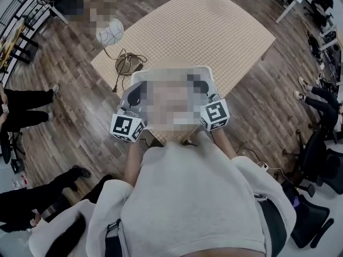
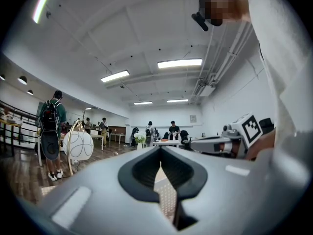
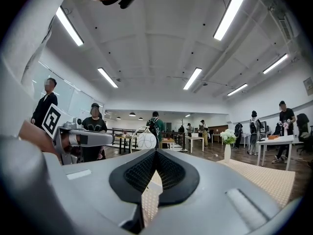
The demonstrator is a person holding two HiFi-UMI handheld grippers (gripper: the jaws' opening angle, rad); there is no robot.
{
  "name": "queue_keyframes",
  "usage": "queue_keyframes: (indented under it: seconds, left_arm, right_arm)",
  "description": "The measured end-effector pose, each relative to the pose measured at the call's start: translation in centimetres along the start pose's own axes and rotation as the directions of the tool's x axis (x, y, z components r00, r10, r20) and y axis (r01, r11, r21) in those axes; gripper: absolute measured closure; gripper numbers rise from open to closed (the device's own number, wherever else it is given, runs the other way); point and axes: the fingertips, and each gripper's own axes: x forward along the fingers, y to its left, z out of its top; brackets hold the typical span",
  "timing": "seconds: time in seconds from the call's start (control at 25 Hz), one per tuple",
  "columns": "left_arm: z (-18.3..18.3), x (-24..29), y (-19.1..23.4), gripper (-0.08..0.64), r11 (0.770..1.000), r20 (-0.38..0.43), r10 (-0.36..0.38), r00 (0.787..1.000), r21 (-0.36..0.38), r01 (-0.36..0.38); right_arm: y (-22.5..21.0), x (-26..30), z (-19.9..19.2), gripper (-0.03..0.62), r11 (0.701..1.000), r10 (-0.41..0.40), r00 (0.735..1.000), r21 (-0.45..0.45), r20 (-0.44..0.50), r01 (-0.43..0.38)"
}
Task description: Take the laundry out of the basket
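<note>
Both tongs shut and empty, held level at the worktop's edge; no basket in sight.

Left tongs (image 2: 160, 155) and right tongs (image 3: 155, 155): jaws together, nothing between them, side by side before the person's chest, pointing out over the beige worktop (image 1: 230, 31). At the worktop's left corner in the head view stand a white globe lamp (image 1: 110, 32) and a cable tangle (image 1: 127, 63). Basket and laundry: not made out in any view; the stretch just ahead of the tongs is hidden. Likely step: find and reach. To do it well, locate the basket first, part the jaws before closing in, come down on a bunched fold rather than an edge, and stay clear of the cable.
</note>
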Motion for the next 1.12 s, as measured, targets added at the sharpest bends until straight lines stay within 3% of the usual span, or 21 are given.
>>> queue_keyframes:
  seconds: [0.2,0.68,1.12]
  left_arm:
    - [-0.3,0.3,0.1,0.554,1.0,0.002,-0.009,1.0,-0.002,0.009]
    - [-0.8,0.4,4.0,0.554,0.996,-0.003,-0.086,0.996,-0.037,0.085]
    - [-3.5,-0.4,5.2,0.554,0.993,-0.046,-0.063,0.997,-0.102,0.058]
  right_arm:
    - [0.0,0.6,-0.3,0.594,1.0,-0.007,1.0,0.003,-0.006,0.007]
    - [1.0,2.8,-0.8,0.594,0.994,-0.104,0.993,0.013,-0.051,0.105]
    - [1.6,2.8,-6.2,0.594,0.99,-0.097,0.98,0.086,-0.174,0.113]
